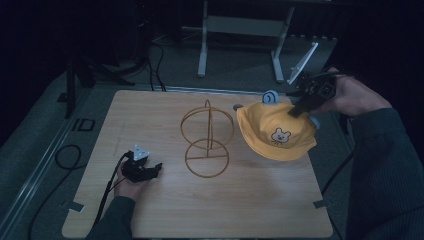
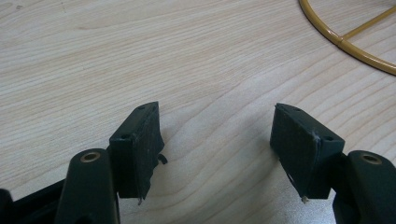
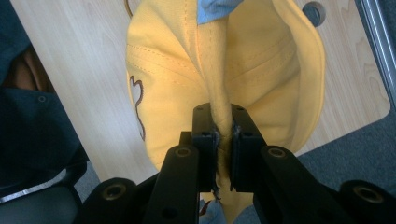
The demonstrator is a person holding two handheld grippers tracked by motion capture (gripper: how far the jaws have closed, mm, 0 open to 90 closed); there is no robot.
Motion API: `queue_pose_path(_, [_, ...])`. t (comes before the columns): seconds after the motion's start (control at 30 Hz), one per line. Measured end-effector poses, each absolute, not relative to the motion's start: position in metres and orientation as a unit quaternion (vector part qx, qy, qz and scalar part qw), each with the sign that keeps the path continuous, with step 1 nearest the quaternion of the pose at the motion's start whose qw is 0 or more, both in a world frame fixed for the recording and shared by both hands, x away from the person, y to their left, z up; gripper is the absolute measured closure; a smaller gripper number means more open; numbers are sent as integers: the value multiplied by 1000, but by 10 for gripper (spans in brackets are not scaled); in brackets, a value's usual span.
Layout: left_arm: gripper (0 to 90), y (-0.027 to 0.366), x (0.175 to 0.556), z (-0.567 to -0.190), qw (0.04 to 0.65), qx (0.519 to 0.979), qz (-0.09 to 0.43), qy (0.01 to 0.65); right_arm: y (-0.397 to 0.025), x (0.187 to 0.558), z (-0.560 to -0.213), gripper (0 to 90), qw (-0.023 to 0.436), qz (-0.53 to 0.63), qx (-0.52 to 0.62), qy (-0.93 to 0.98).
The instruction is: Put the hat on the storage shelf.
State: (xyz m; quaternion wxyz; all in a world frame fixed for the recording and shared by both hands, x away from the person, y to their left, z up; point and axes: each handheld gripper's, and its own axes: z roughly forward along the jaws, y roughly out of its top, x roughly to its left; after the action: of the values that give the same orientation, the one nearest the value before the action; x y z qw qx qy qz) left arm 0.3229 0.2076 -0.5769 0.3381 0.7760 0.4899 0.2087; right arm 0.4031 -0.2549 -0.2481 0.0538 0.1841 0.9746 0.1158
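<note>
Right gripper [image 1: 300, 107] pinched yellow hat [image 1: 277, 132] right of wire stand [image 1: 207, 140] | left gripper [image 1: 150, 170] gaped empty | thin fold possibly slipping, hat dropping

both grippers are black: the left gripper [image 1: 156, 168] carries a grey three-cornered plate [image 1: 139, 152] and trails a black cable [image 1: 111, 187]; the right gripper [image 3: 224, 133] has brass-coloured screws at its jaw pivots. dark ribbed sleeves [image 1: 387, 160] cover both forearms.

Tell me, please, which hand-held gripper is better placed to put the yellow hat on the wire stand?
The right hand-held gripper: it is shut on the hat, beside the stand. The left rests open on the table.
</note>
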Motion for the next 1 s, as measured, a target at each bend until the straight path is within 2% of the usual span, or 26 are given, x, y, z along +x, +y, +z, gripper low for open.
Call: queue_pose_path(1.0, [338, 208, 323, -577, 338, 776, 208, 490, -235, 405, -222, 831, 90, 163, 162, 969])
